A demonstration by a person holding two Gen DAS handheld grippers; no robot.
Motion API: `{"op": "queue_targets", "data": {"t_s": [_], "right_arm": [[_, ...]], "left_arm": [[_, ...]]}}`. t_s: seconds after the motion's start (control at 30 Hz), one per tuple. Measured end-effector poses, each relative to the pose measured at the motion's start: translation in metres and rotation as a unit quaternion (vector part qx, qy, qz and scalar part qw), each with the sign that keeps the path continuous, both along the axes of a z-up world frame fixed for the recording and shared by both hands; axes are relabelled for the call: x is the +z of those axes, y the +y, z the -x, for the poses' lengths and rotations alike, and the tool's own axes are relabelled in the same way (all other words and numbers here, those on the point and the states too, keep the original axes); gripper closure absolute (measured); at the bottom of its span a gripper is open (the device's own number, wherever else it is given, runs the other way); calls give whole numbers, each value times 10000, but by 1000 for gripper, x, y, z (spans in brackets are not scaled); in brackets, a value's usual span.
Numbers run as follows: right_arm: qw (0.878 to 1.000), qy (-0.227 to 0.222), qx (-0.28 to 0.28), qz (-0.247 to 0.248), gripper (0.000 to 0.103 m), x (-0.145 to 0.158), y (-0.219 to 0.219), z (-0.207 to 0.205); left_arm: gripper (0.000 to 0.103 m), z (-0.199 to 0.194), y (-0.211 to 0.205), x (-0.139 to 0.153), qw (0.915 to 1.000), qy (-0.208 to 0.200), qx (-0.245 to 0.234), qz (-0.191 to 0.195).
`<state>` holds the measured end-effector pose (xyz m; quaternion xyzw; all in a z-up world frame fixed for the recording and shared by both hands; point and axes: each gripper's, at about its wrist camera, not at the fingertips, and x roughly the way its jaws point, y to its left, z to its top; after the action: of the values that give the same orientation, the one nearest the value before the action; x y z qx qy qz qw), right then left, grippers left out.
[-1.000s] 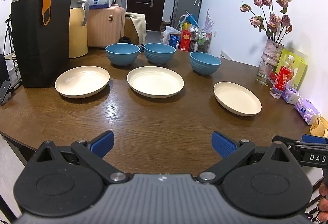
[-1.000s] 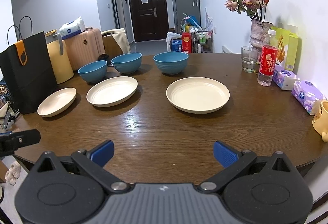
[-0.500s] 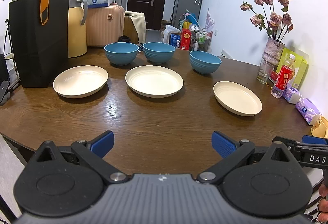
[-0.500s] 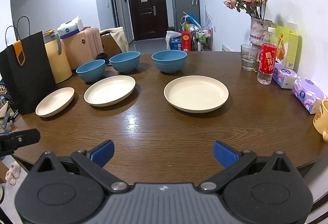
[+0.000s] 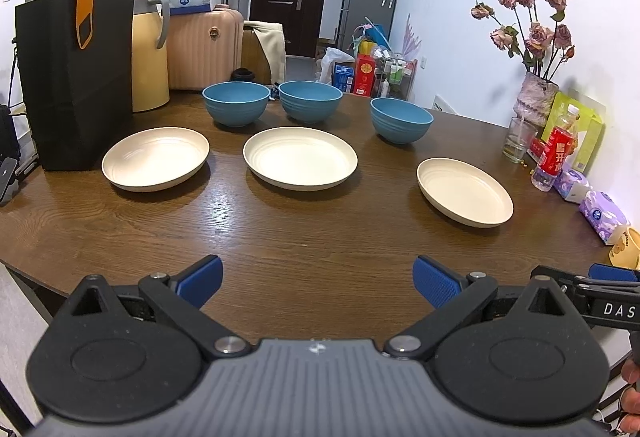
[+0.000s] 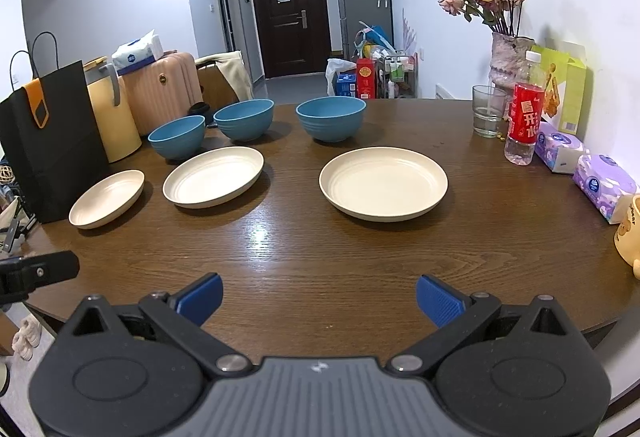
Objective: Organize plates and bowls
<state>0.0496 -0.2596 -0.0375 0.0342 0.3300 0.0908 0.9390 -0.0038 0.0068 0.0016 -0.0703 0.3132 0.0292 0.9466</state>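
Left wrist view: the left gripper (image 5: 318, 279) stood with jaws wide apart and empty over the near edge of the wooden table (image 5: 320, 237); three cream plates (image 5: 300, 158) lay in a row, each well apart from the others, with three blue bowls (image 5: 310, 101) behind them. Right wrist view: the right gripper (image 6: 319, 297) was likewise spread and empty, facing the right-hand plate (image 6: 383, 183) and, beyond it, the nearest bowl (image 6: 331, 117). Likely hazards: a shallow plate rim could slip from the pads, and a wide reach might topple the water bottle (image 6: 525, 117) or glass (image 6: 487, 111).
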Motion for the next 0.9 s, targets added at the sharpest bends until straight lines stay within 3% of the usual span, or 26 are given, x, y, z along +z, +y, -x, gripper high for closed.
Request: {"op": "queue_targets", "data": {"t_s": [0.53,0.9], "right_arm": [[9999,30,126,-25,0,2,1,-16],[9999,57,117,-21,0,10,15,-45]], "left_arm": [[0,-14,-2,4,10000,-5,93,26],[0,-49,20,13,9998,-67,158,138]]}}
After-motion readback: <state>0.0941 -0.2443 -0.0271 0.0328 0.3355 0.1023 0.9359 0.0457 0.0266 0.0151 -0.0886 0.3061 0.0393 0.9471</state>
